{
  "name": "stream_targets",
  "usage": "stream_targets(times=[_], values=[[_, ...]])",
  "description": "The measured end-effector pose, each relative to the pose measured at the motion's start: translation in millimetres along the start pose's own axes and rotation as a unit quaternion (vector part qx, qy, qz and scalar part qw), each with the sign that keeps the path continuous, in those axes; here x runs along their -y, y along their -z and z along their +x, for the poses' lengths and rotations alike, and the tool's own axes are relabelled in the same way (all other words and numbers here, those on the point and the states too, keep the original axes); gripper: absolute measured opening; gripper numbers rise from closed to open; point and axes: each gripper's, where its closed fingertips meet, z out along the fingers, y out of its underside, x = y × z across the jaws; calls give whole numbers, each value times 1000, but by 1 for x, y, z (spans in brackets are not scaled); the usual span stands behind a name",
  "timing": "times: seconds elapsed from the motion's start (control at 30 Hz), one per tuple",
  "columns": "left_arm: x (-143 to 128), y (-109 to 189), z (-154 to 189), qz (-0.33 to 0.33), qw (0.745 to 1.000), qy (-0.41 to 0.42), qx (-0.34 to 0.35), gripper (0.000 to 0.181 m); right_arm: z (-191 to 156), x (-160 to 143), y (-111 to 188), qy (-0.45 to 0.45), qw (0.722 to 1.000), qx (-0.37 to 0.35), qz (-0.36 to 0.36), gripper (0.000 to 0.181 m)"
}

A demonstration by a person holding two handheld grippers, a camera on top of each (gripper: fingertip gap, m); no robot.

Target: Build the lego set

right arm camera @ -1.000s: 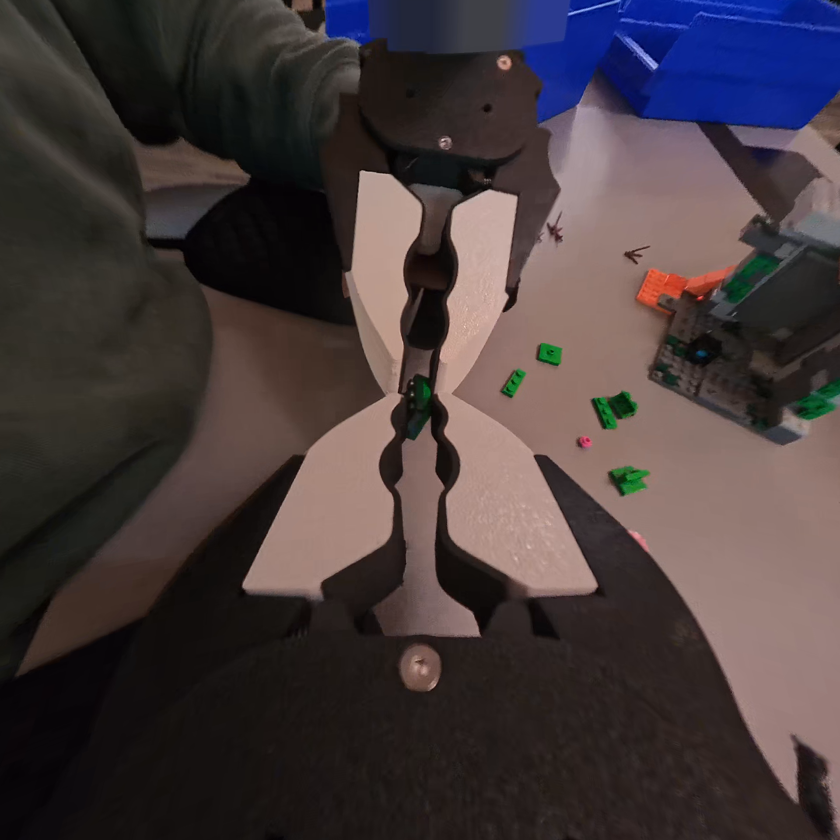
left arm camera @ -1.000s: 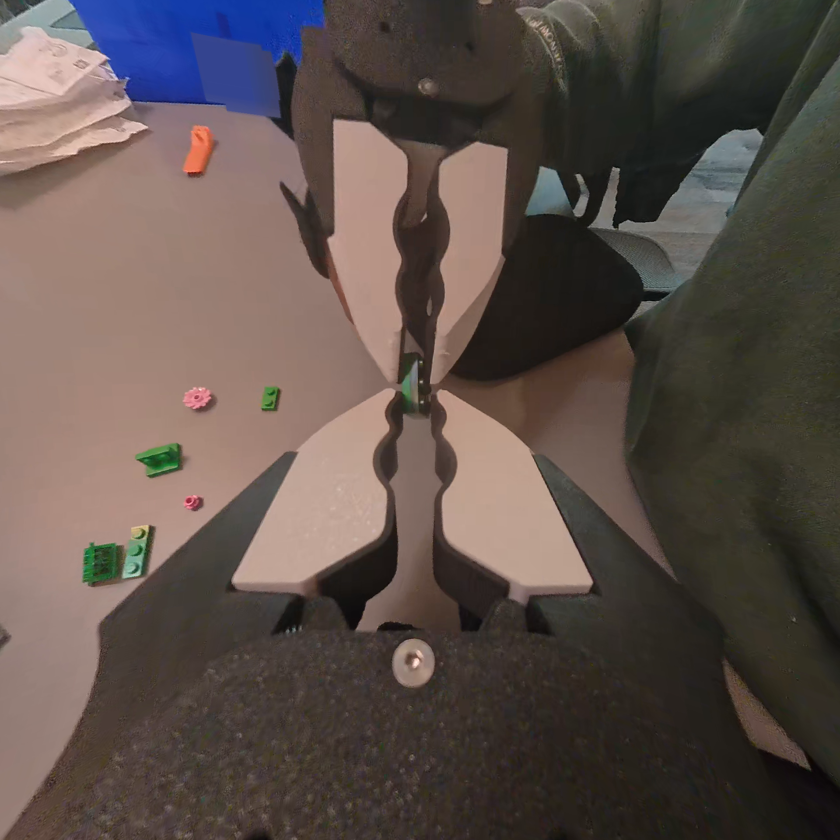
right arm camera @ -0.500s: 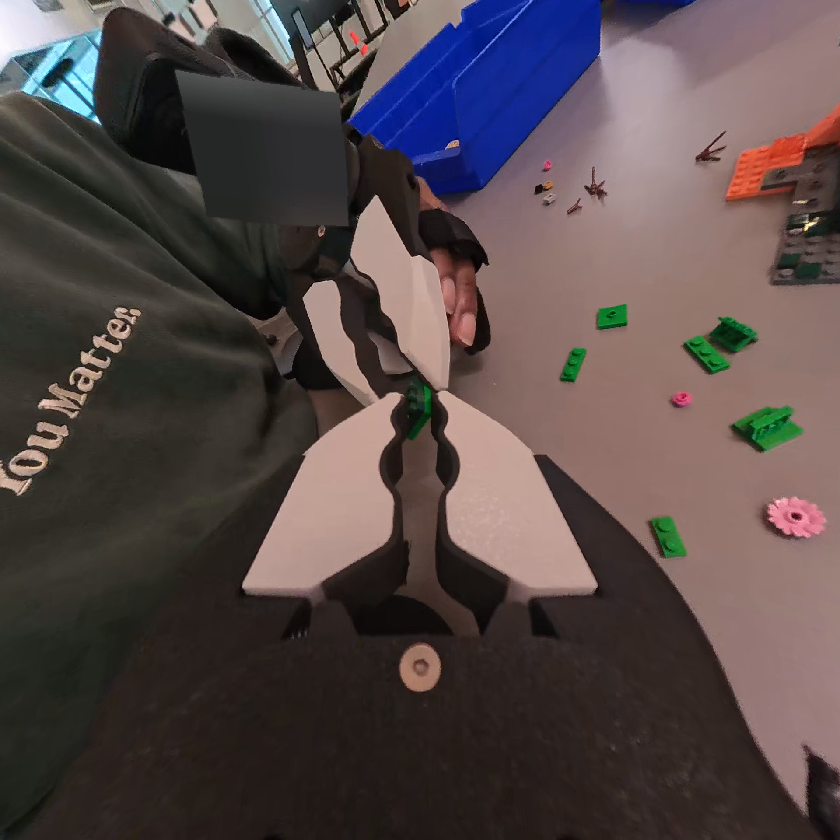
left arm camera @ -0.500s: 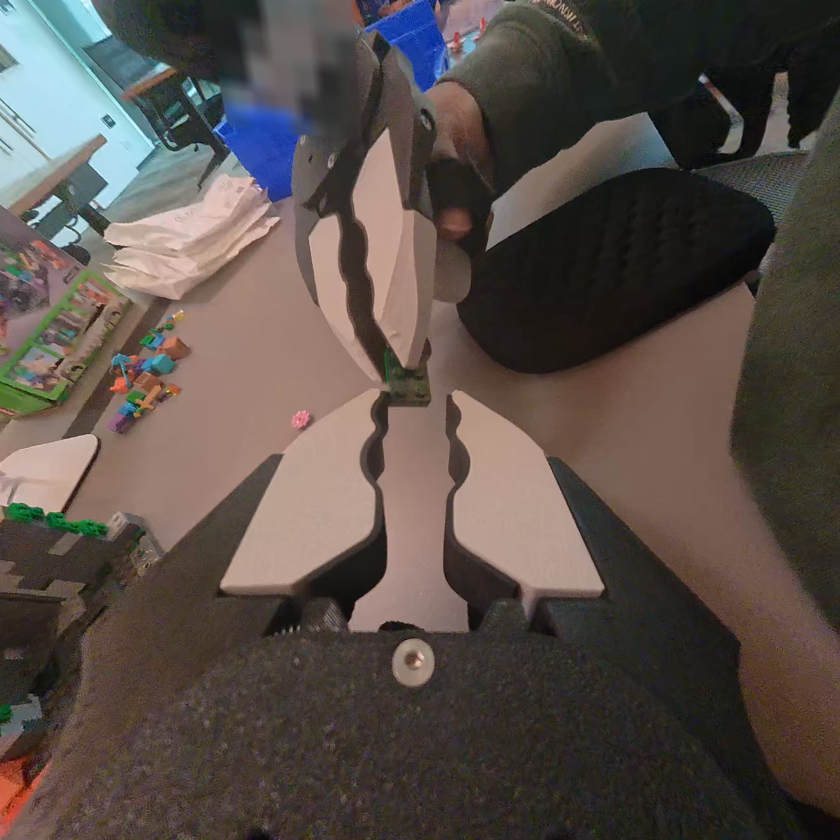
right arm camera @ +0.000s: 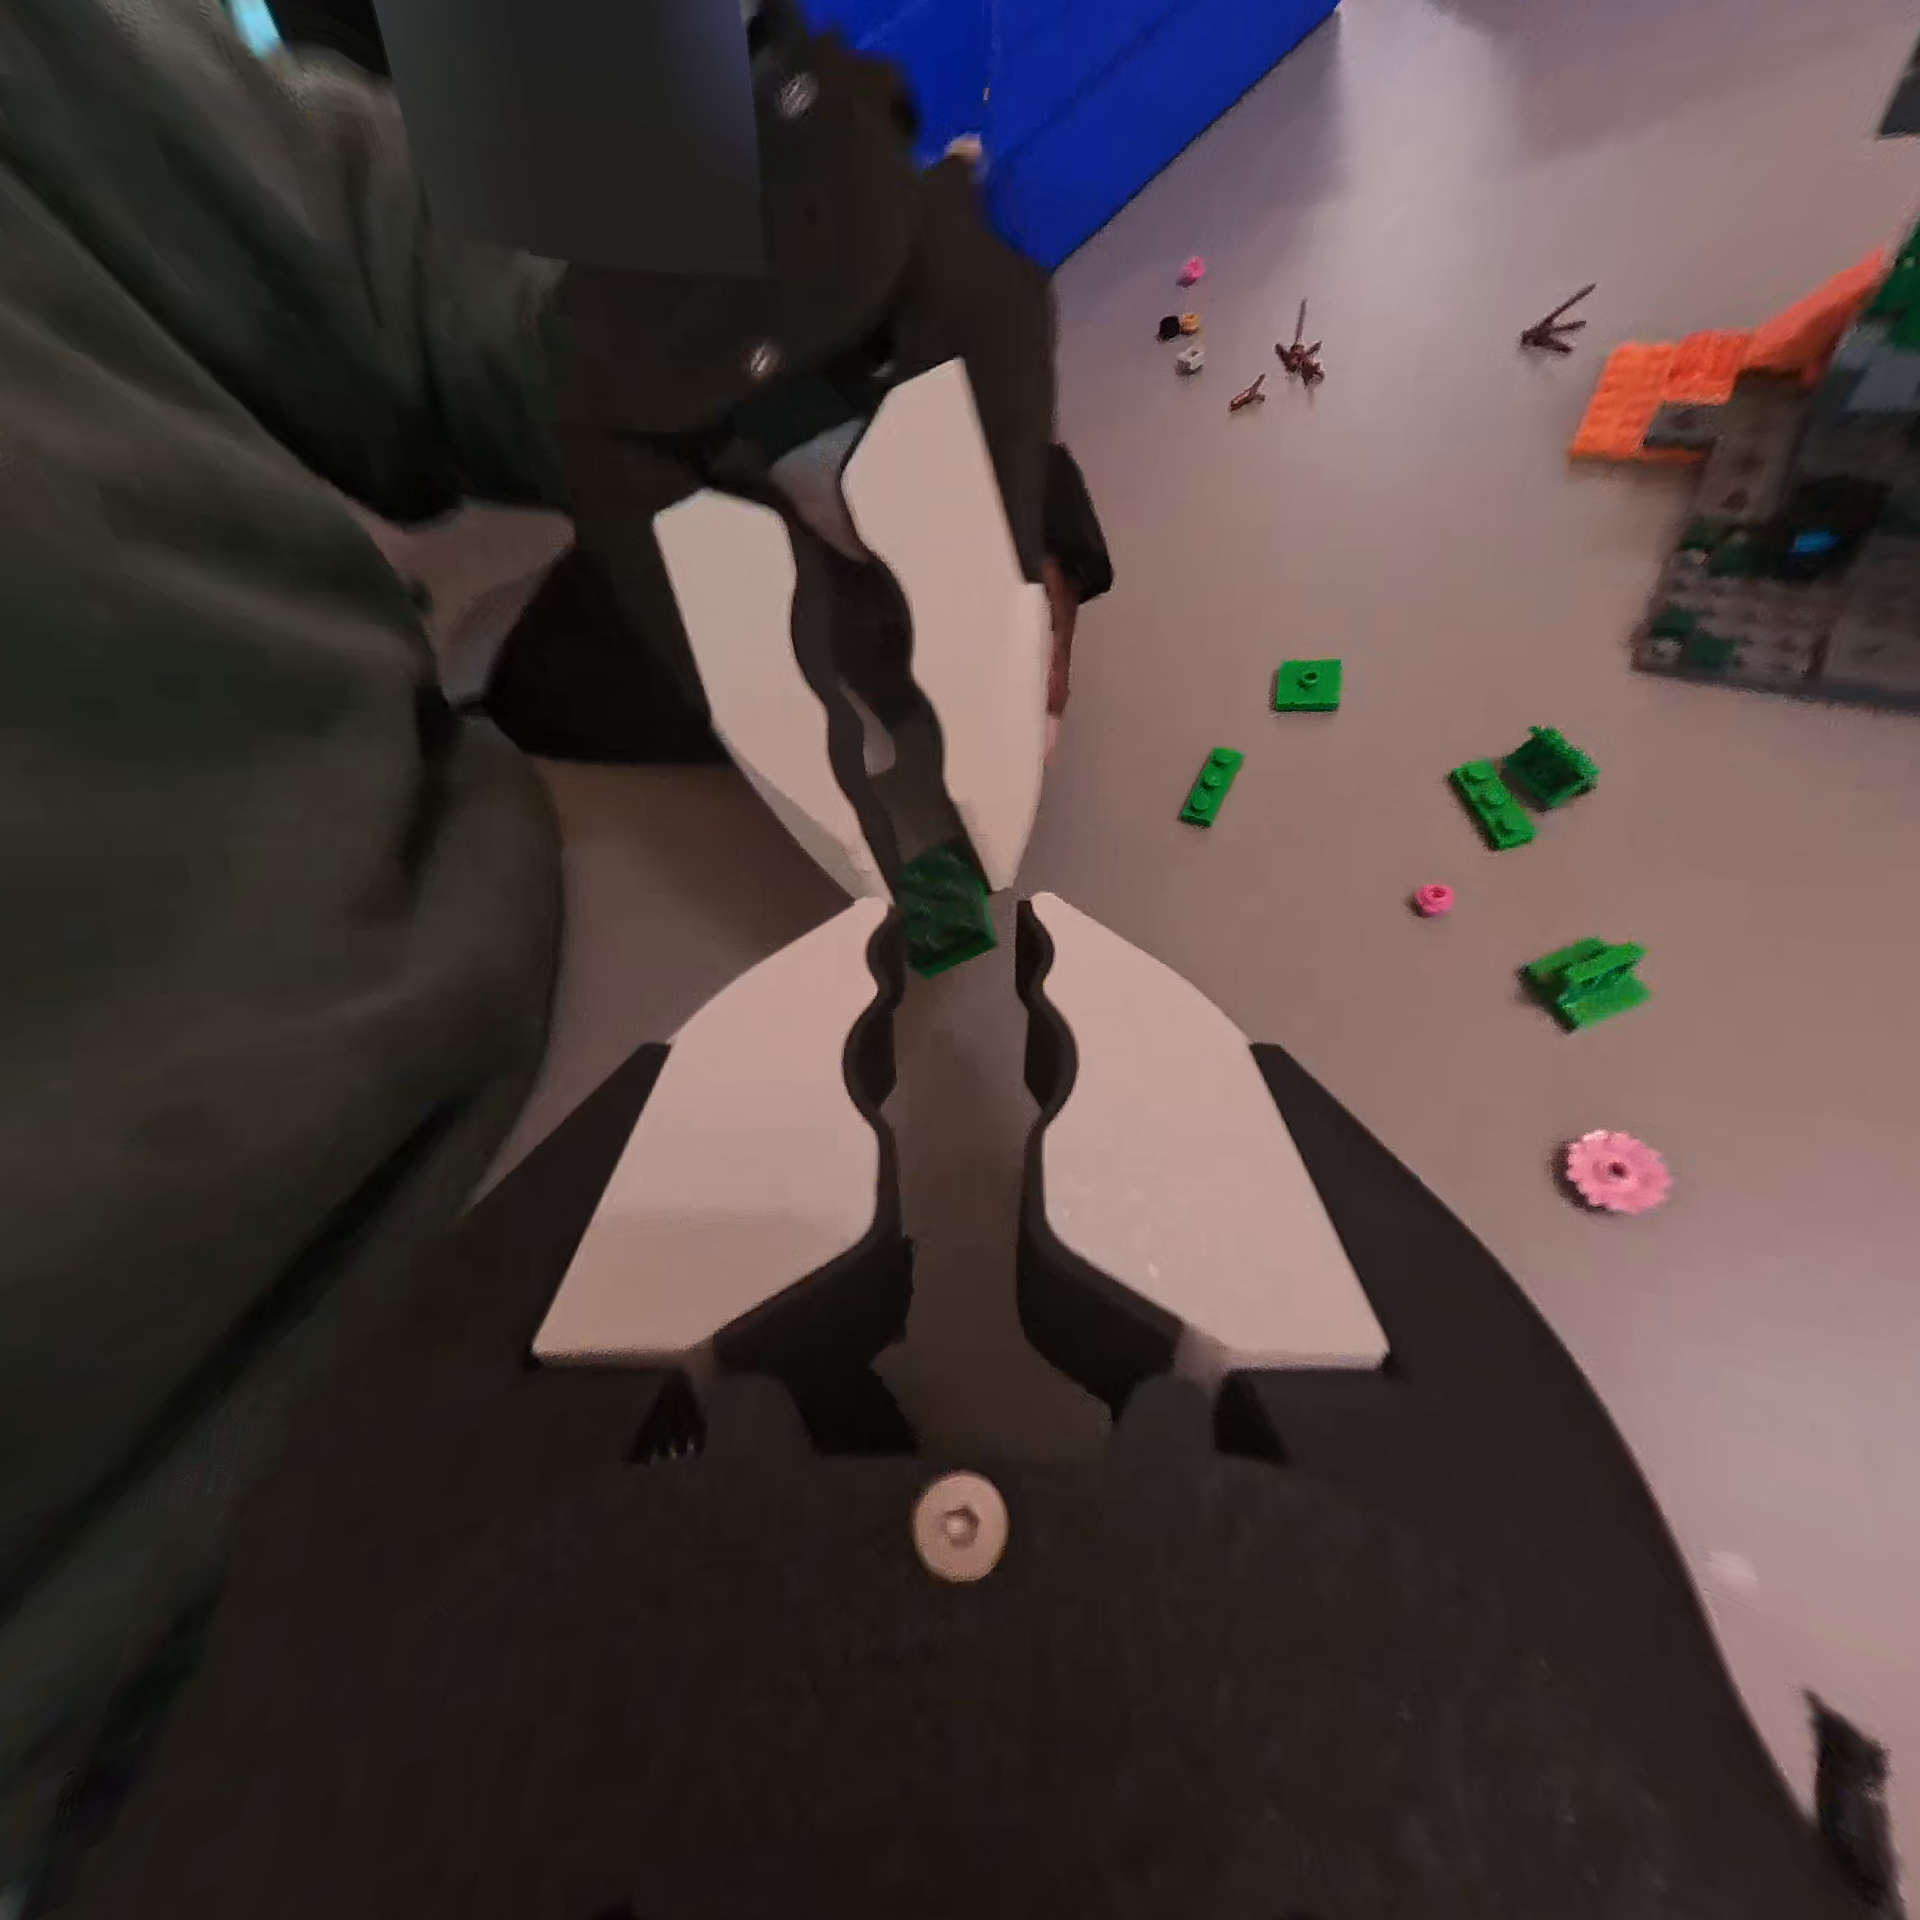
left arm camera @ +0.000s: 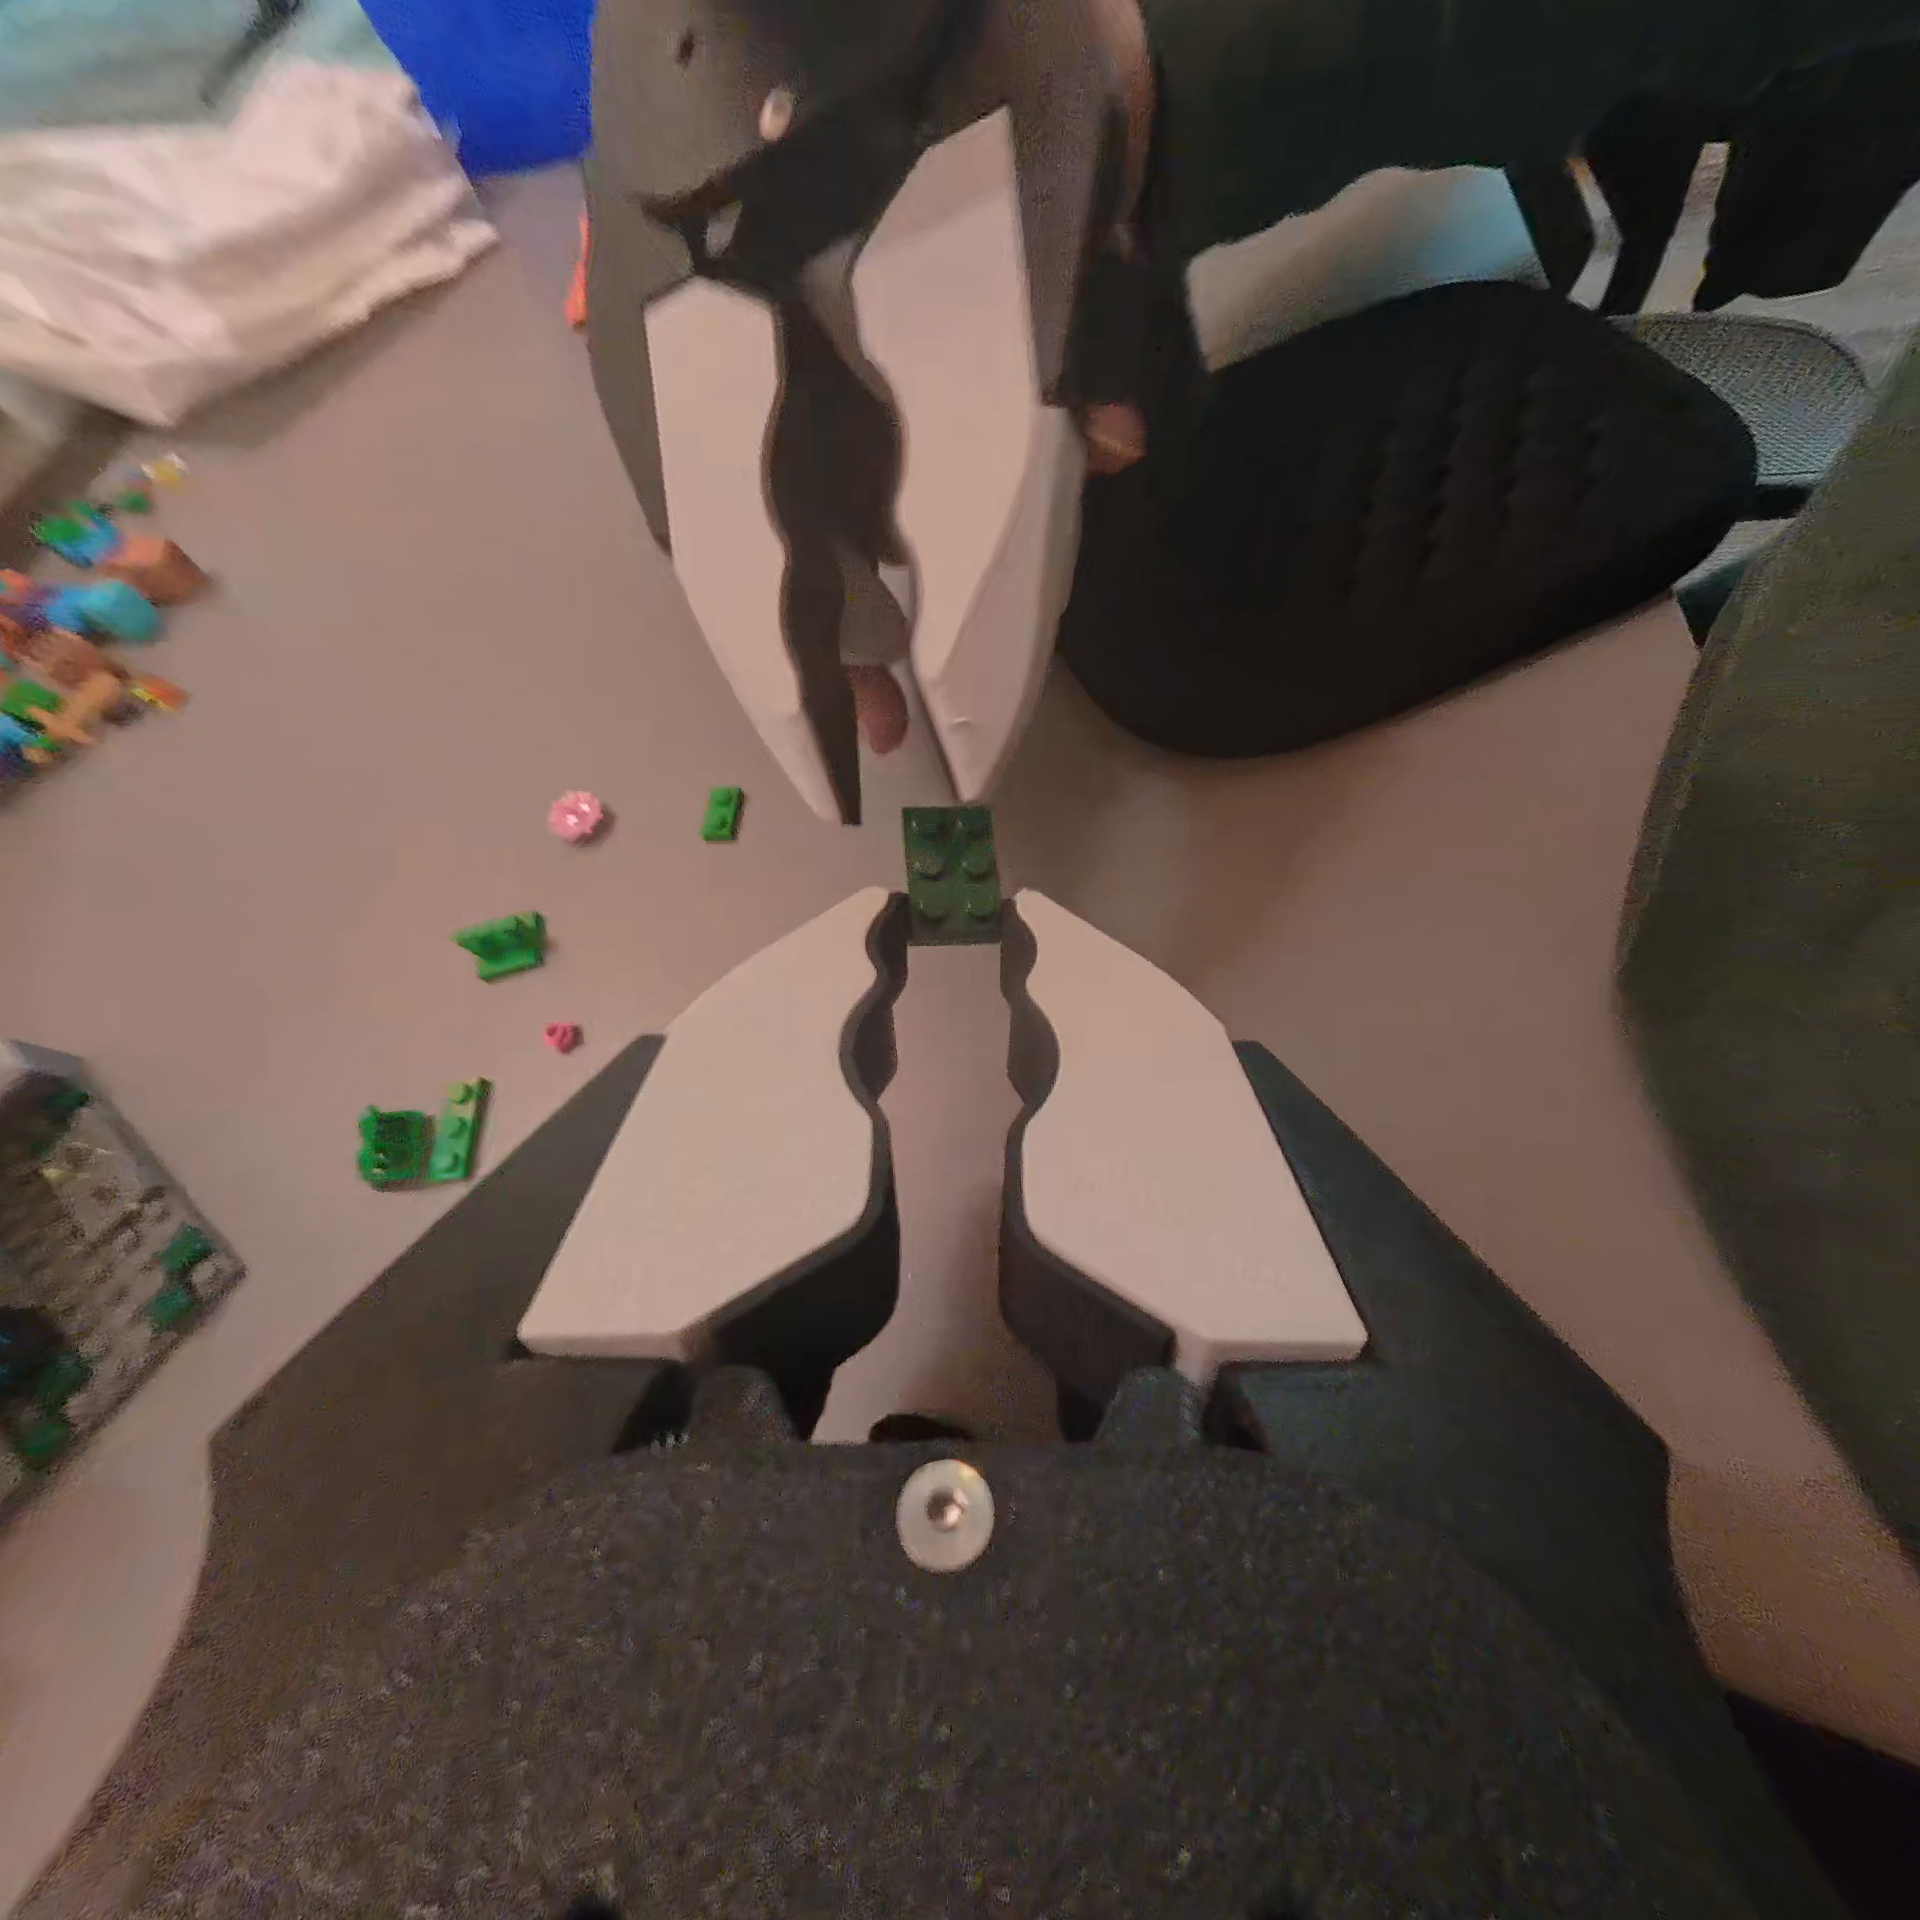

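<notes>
A small dark green studded plate point(left arm camera: 954, 873) sits between the tips of my left gripper point(left arm camera: 954, 909), which is shut on it above the table. My right gripper point(right arm camera: 954, 909) faces it tip to tip. Its fingers stand apart on either side of the plate point(right arm camera: 940, 914) and do not grip it. In the left wrist view the right gripper point(left arm camera: 904, 810) hangs just beyond the plate's far edge, jaws parted. The grey and green lego build point(right arm camera: 1766, 540) with an orange plate point(right arm camera: 1683, 384) stands at the right of the table; it also shows in the left wrist view point(left arm camera: 94, 1247).
Loose green pieces point(right arm camera: 1210, 787) point(right arm camera: 1584, 982) point(left arm camera: 504, 943) and pink flowers point(right arm camera: 1616, 1171) point(left arm camera: 577, 816) lie on the grey table. A blue bin point(right arm camera: 1091, 125) stands behind. White bags point(left arm camera: 208, 229) and colourful pieces point(left arm camera: 73, 623) lie far left. A black chair seat point(left arm camera: 1403, 520) and a green sleeve are close. Both grippers' tips are close together, under 4 cm apart.
The green plate has passed from my right gripper to my left. The right fingers opened, and the left fingers closed on it. Both grippers swung round over the table.
</notes>
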Motion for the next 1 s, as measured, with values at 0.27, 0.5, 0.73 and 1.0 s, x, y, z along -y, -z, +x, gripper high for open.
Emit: stream_targets(times=[0.27, 0.5, 0.73, 1.0], values=[[-14, -11, -1, -50, 998, 20, -40, 17, 9, -26, -14, 201, 964, -82, -151, 17], [-13, -8, -5, -38, 998, 31, -36, 21, 14, -29, -12, 182, 961, -63, -196, 16], [-15, 12, -26, -6, 999, 49, 19, 25, 22, -39, -17, 183, 948, -38, -258, 16], [-27, 22, -38, 0, 997, 54, 57, 22, 24, -44, -28, 195, 935, -20, -295, 16]])
